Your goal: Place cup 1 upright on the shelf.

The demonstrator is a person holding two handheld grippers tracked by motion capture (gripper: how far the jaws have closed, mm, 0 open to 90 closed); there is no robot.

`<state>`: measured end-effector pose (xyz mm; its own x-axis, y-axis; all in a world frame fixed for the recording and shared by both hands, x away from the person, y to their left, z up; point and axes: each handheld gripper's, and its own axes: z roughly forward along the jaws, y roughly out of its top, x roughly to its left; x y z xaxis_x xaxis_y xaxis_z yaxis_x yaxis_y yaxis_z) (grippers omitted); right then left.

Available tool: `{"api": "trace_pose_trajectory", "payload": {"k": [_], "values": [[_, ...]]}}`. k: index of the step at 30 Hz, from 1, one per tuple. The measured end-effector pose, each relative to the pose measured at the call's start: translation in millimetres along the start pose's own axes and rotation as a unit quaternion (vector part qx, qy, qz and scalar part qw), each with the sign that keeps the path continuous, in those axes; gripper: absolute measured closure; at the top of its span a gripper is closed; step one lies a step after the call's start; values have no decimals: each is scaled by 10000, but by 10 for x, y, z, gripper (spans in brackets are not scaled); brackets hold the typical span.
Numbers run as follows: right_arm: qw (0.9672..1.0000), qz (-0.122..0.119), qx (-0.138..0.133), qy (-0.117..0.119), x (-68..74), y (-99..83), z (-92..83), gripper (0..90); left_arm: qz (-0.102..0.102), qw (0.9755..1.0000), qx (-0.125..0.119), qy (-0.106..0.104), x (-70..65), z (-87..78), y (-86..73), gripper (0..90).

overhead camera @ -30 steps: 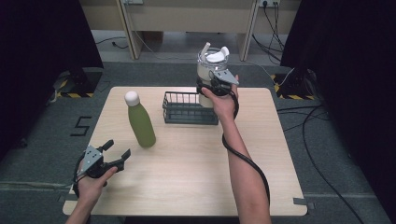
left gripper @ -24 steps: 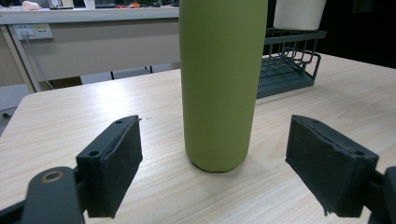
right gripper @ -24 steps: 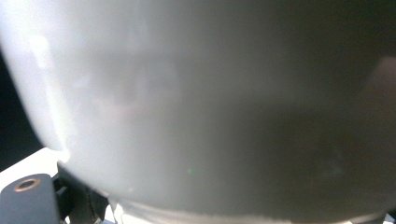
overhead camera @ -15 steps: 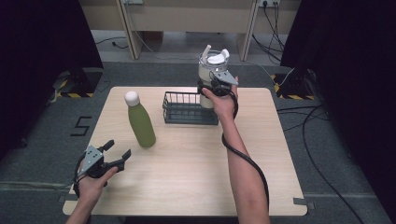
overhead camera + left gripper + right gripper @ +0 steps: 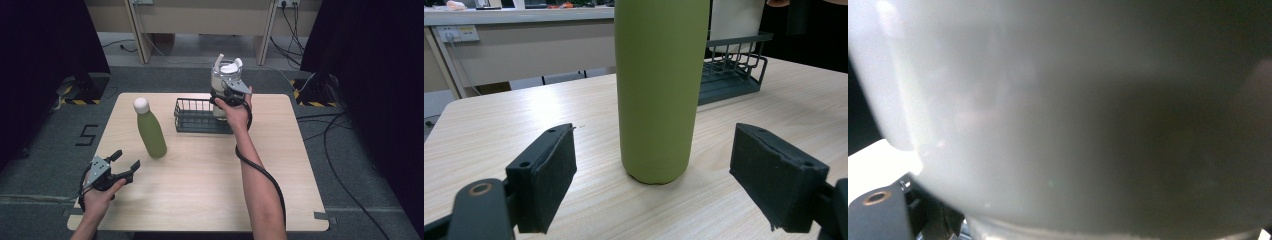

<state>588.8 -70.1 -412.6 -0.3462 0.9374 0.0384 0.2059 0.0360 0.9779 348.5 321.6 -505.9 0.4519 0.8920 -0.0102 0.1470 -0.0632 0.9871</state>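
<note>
A pale jug with a white lid is held clamped in the right gripper, lifted above the right end of the wire basket. The left gripper is held near the table's front left corner, jaws spread wide, aimed at the upright green bottle just beyond them.

A wooden table stands on grey carpet, with cables trailing at its right.
</note>
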Motion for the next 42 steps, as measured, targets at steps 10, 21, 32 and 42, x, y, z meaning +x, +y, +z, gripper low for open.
{"api": "trace_pose_trajectory", "payload": {"k": [10, 21, 32, 42], "values": [[10000, -17, 46, -22, 14, -64, 33, 103, 20, 10000, 12, -18, -8, 4, 0, 178], [9999, -73, 120, -10, 43, -159, 86, 103, 21, 10000, 7, -26, -7, 5, -1, 179], [9999, -130, 54, -21, 55, -186, 73, 99, 37, 10000, 7, -42, -16, 5, 2, 179], [9999, -128, 15, 47, 110, -202, 46, 55, 60, 10000, 11, -50, -20, 4, 4, 179]]}}
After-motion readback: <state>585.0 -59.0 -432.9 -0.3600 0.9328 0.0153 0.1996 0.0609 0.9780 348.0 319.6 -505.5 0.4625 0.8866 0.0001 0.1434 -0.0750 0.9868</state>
